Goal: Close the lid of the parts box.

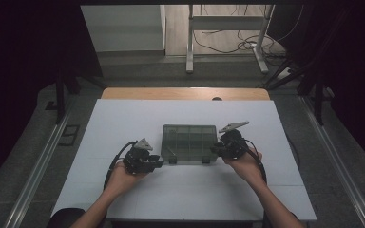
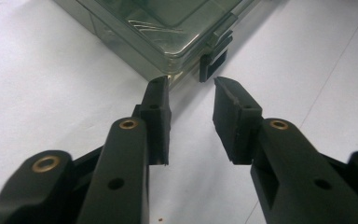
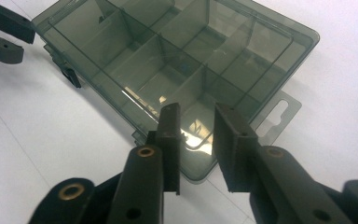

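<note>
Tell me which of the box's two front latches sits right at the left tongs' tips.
The latch at the box's near-left corner, as the high view shows it. It sits just beyond the open left tongs; the other latch is toward the right tongs.

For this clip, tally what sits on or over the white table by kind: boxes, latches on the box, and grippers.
Smoky translucent plastic compartment box: 1
Dark latches on the box's near edge: 2
Black two-jaw grippers, the left gripper and the right gripper, both with jaws apart and nothing between them: 2
Total: 5

The compartment box [image 1: 189, 142] lies on the table [image 1: 123, 118] between both grippers.
</note>
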A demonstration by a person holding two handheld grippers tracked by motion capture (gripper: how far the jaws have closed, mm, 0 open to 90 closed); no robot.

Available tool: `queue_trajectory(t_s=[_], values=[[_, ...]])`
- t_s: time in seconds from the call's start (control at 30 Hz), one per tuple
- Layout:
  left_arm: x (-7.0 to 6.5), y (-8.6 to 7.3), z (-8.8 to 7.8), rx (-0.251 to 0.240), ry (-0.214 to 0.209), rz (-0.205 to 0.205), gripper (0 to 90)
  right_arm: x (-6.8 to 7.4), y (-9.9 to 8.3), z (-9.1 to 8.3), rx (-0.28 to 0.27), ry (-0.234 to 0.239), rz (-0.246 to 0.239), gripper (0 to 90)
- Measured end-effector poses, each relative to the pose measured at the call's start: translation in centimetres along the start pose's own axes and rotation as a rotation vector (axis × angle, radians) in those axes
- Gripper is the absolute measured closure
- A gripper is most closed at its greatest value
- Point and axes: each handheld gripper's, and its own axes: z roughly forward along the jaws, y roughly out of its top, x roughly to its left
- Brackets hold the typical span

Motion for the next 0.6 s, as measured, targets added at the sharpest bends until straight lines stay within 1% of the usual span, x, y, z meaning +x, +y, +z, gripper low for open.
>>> queue_trajectory(t_s=[0.13, 0.27, 0.4, 0.5, 0.6], values=[[0.2, -0.1, -0.5, -0.004, 0.003, 0.003, 61.7, 0.0, -0.1, -0.3, -0.010, 0.007, -0.002, 65.0], [0.3, -0.2, -1.1, -0.006, 0.005, 0.003, 55.6, 0.0, -0.1, -0.5, -0.017, 0.015, 0.003, 58.2], [0.6, -0.3, -2.0, -0.013, 0.013, 0.007, 45.8, -0.1, -0.2, -0.9, -0.034, 0.029, 0.012, 50.2], [0.8, -0.6, -2.6, -0.024, 0.010, 0.007, 35.9, -0.1, -0.4, -1.4, -0.039, 0.042, 0.008, 43.5], [1.0, -1.1, -3.2, -0.034, 0.025, 0.013, 27.5, -0.1, -0.8, -1.8, -0.044, 0.052, -0.001, 38.2]])
